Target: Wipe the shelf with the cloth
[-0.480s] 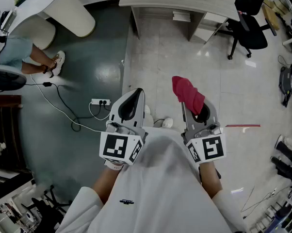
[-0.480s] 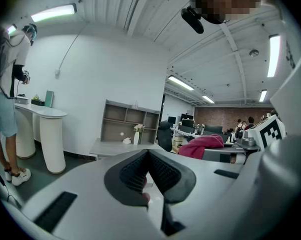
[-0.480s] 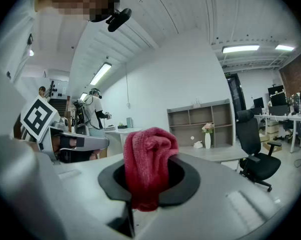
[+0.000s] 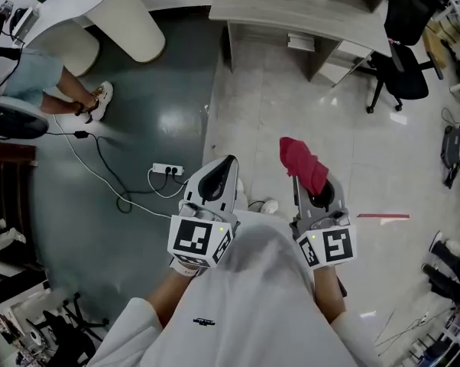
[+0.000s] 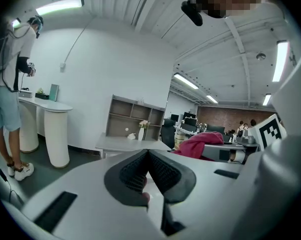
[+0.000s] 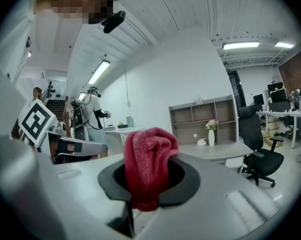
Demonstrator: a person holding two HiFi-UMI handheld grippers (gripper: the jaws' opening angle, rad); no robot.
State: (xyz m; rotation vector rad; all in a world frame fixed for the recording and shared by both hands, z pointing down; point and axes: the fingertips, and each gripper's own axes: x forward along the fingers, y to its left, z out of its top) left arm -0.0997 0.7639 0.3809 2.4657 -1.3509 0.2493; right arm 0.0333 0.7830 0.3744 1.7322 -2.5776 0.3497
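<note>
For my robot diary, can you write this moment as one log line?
right gripper: shut on red knitted cloth | left gripper: shut, empty | open grey shelf unit: ahead, not touched

Nothing legible found in any view: no text, number or brand. The cube [image 4: 198, 240] on my left hand-held gripper [image 4: 228, 161] and the cube [image 4: 329, 247] on my right hand-held gripper [image 4: 306, 182] bear only black-and-white square markers, no letters. The small dark print [image 4: 203, 321] on my shirt [image 4: 245, 312] is too small to read.
</note>
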